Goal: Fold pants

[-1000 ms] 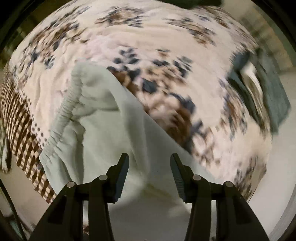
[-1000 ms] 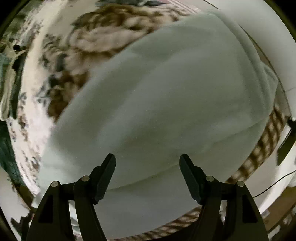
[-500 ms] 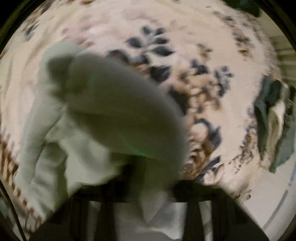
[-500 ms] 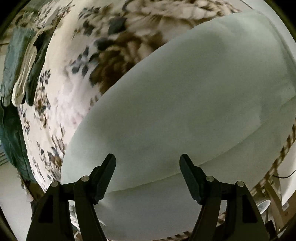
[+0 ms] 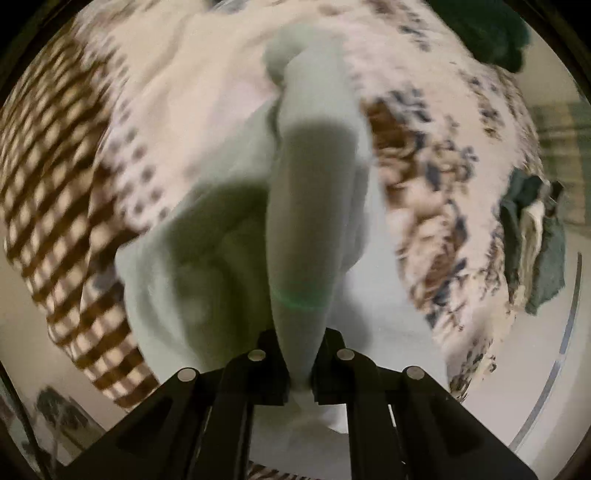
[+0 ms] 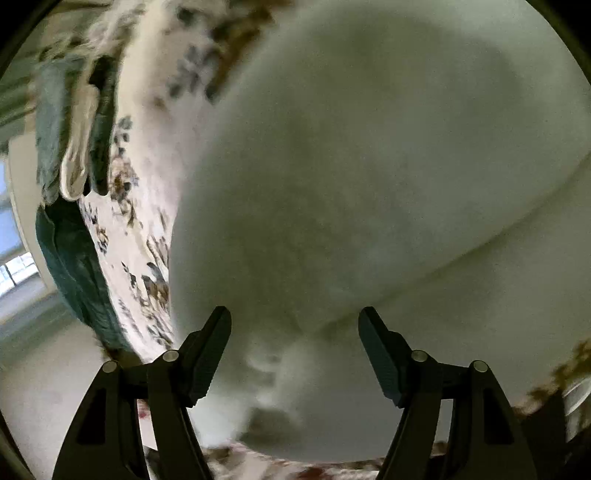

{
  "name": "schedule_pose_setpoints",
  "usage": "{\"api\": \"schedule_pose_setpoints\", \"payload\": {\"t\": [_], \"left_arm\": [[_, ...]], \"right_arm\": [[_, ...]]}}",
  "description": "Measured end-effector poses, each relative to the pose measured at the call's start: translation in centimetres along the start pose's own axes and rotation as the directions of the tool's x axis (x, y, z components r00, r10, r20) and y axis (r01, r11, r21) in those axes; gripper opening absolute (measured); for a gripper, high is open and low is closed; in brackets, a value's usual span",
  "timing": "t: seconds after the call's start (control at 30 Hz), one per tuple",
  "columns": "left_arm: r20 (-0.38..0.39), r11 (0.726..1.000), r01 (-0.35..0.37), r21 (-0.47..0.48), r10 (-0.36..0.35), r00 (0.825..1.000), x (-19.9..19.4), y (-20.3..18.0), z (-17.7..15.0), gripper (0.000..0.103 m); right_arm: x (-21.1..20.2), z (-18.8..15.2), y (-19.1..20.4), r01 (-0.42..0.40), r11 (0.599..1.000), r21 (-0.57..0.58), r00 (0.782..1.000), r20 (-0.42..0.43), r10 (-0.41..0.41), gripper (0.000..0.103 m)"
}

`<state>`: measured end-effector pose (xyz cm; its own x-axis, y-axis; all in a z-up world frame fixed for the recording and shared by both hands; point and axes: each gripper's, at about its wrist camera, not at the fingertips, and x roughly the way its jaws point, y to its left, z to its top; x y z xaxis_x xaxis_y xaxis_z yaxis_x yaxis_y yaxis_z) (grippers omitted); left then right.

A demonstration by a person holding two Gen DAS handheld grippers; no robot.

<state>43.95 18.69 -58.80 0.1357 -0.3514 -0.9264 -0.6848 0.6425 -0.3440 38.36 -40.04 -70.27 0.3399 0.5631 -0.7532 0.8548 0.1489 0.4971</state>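
The pale mint-green pants lie on a bed with a floral cover. My left gripper is shut on a fold of the pants, and a raised ridge of cloth runs up from it, lifted off the bed. In the right wrist view the pants fill most of the frame, close to the lens and blurred. My right gripper is open, its fingers spread wide on either side of the cloth with nothing pinched.
A brown-and-cream checked blanket lies at the left of the bed. Folded teal and cream clothes sit at the bed's right edge, also in the right wrist view. A dark green cloth lies at the top. Pale floor lies below.
My left gripper was open a second ago and has closed on the pants and lifted a fold. My right gripper stayed open and moved closer to the cloth.
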Motion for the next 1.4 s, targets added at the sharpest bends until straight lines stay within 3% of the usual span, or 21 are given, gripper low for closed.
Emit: {"api": "schedule_pose_setpoints", "payload": {"t": [0.13,0.3,0.47,0.53,0.67,0.83,0.93,1.07,1.1,1.17,1.27,1.3,1.33,1.37,1.4], "left_arm": [[0.014,0.999,0.026,0.020,-0.027,1.000,0.5,0.6,-0.4,0.006],[0.035,0.996,0.075,0.043,-0.077,0.996,-0.7,-0.7,0.9,0.006],[0.071,0.992,0.042,0.123,-0.051,0.996,-1.4,-3.0,1.8,0.006],[0.077,0.990,0.035,0.135,-0.046,0.996,-1.8,-3.3,1.7,0.006],[0.114,0.980,0.009,0.198,-0.032,0.993,-3.8,-3.1,0.0,0.006],[0.054,0.984,-0.042,0.173,0.033,0.998,-3.9,1.2,-3.0,0.006],[0.022,0.983,-0.109,0.146,0.107,0.994,-2.3,5.0,-4.4,0.006],[-0.006,0.980,-0.168,0.106,0.170,0.985,0.7,9.2,-5.8,0.011],[-0.002,0.979,-0.172,0.107,0.174,0.985,0.8,9.3,-5.9,0.013],[0.035,0.962,-0.235,0.141,0.232,0.972,0.0,8.3,-6.4,0.029],[0.115,0.916,-0.322,0.241,0.302,0.946,-1.8,5.6,-7.9,0.041],[0.152,0.894,-0.347,0.282,0.316,0.937,-2.5,4.4,-8.8,0.051],[0.183,0.873,-0.371,0.316,0.328,0.927,-3.1,3.4,-9.8,0.059],[0.224,0.840,-0.406,0.360,0.345,0.912,-3.7,2.0,-11.2,0.075],[0.262,0.813,-0.431,0.392,0.350,0.899,-4.2,0.9,-12.6,0.081]], "right_arm": [[2.7,-0.4,-2.3,-0.064,0.987,0.150,0.998,0.014,0.063,0.072],[1.2,-2.1,-3.3,-0.106,0.985,0.135,0.993,0.068,0.097,0.072],[1.4,-1.5,-3.0,-0.128,0.988,0.087,0.980,0.164,0.112,0.068],[1.0,-1.3,-2.1,-0.056,0.998,0.043,0.979,0.201,0.046,0.015],[-3.5,-3.9,-0.7,0.022,0.998,-0.058,0.966,0.259,-0.007,0.008],[-10.4,-7.3,-3.0,0.068,0.992,-0.109,0.963,0.267,-0.037,0.008],[-11.5,-8.3,-7.1,0.145,0.982,-0.118,0.971,0.208,-0.118,0.008],[-9.1,-8.4,-11.0,0.214,0.974,-0.079,0.969,0.145,-0.201,0.008],[-8.1,-8.2,-11.7,0.229,0.970,-0.086,0.968,0.124,-0.218,0.008],[-6.1,-7.6,-12.2,0.265,0.956,-0.124,0.963,0.073,-0.257,0.013],[-5.2,-7.4,-11.5,0.214,0.955,-0.206,0.975,-0.018,-0.222,0.047],[-5.7,-7.9,-10.9,0.176,0.952,-0.251,0.981,-0.032,-0.190,0.068],[-6.2,-8.3,-10.4,0.154,0.945,-0.288,0.984,-0.040,-0.172,0.075],[-6.9,-8.7,-10.3,0.145,0.939,-0.313,0.985,-0.046,-0.167,0.075],[-8.0,-9.2,-10.0,0.142,0.929,-0.342,0.985,-0.044,-0.166,0.075]]}}
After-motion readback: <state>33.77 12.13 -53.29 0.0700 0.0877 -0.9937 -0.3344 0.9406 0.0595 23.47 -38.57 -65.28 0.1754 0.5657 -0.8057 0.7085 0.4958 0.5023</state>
